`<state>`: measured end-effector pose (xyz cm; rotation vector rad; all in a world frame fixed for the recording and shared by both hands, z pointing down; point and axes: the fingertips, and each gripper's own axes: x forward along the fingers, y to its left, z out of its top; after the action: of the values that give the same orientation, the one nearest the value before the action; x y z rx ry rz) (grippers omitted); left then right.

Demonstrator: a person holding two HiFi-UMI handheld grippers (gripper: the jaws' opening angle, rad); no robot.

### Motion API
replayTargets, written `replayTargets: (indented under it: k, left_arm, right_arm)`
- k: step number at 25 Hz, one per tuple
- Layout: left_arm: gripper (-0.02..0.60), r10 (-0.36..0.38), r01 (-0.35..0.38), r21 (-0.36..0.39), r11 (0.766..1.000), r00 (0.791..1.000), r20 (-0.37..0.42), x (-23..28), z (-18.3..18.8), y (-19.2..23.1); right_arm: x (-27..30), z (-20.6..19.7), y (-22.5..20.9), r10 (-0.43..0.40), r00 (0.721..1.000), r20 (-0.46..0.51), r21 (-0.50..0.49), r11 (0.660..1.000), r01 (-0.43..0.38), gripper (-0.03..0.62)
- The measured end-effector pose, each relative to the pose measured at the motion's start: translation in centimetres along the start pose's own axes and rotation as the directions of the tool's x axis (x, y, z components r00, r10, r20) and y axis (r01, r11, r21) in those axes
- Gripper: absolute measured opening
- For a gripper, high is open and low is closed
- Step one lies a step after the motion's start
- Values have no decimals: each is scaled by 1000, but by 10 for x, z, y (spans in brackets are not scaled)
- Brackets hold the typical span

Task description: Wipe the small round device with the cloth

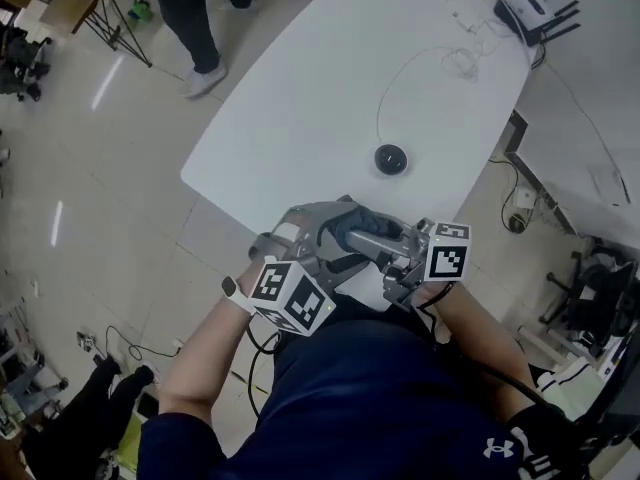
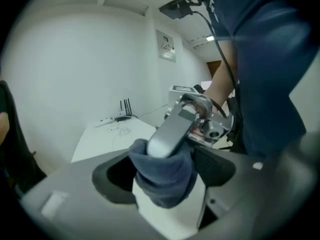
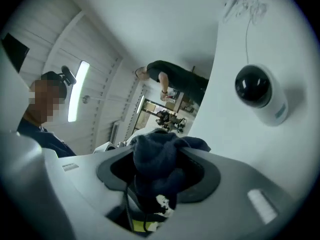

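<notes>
**Cloth (image 3: pixel 155 159) clamped in the right gripper (image 3: pixel 159 173); left gripper (image 2: pixel 164 171) released**

The person holds both grippers close to the body at the near edge of the white table (image 1: pixel 300 118), toward 6 o'clock in the head view, with their tips turned toward each other.

The right gripper's jaws are clenched on the dark blue cloth. In the right gripper view the fabric is bunched up, fills the gap between the two pads and spills over the top.

The left gripper's jaws stand wide apart. In the left gripper view one grey jaw of the right gripper reaches in between them, with the cloth wadded round its tip. The wad lies in the gap nearer the pad at 3 o'clock. I cannot tell whether it brushes that pad; the other pad is clear of it.

The small round device (image 1: pixel 391 158) sits on the table at about 12 o'clock from the grippers, apart from both. The right gripper view shows it at 2 o'clock as a black dome on a white base. A thin cable (image 3: pixel 247 34) runs away from it across the tabletop.

A router (image 1: pixel 530 8) with dark antennas lies at the far corner, at 1 o'clock in the head view. A person (image 1: pixel 195 18) in dark clothes stands on the floor (image 1: pixel 90 198) at 11 o'clock, beyond the table's left edge.
</notes>
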<state>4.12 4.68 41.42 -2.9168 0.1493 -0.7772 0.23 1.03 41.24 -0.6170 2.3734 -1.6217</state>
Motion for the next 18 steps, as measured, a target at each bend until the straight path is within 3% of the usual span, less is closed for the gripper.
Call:
replayTargets:
  k: [3, 5, 7, 10, 12, 13, 14, 15, 16, 17, 18]
  left_arm:
    - [231, 117, -118, 47, 992, 993, 19, -1, -3, 4]
    - [176, 169, -170, 19, 985, 984, 58, -8, -2, 8]
    - [155, 210, -206, -50, 977, 972, 105, -17, 0, 17]
    - [127, 286, -261, -175, 949, 949, 133, -33, -7, 42]
    - [126, 349, -308, -263, 914, 928, 128, -45, -20, 68]
    - [126, 383, -330, -311, 891, 915, 127, -52, -26, 83]
    - [126, 412, -346, -354, 869, 902, 129, -58, -28, 98]
    - [126, 434, -356, -386, 851, 891, 135, -63, -28, 112]
    - [126, 445, -358, -405, 841, 884, 144, -64, -25, 124]
    - [126, 444, -350, -413, 841, 882, 156, -61, -20, 133]
    - [127, 433, -336, -411, 848, 885, 170, -54, -13, 138]
  right_arm:
    - [15, -9, 9, 60, 996, -66, 30, 998, -58, 275]
    - [18, -8, 13, 91, 993, -73, 46, 995, -88, 303]
    - [18, -4, 18, 115, 991, -71, 48, 993, -112, 341]
    - [12, 6, 18, 99, 993, -61, 2, 995, -99, 341]
    - [-2, 18, 9, 38, 998, -46, -66, 997, -41, 339]
    - [-12, 26, 0, -31, 999, -33, -131, 991, 26, 322]
    - [-26, 37, -14, -132, 991, -8, -219, 967, 127, 286]
    - [-43, 50, -32, -258, 966, 32, -319, 913, 255, 264]
    - [-61, 62, -54, -388, 918, 81, -418, 823, 384, 253]
    - [-77, 72, -76, -498, 858, 125, -507, 712, 487, 255]
    - [-89, 78, -97, -578, 802, 149, -581, 605, 544, 278]
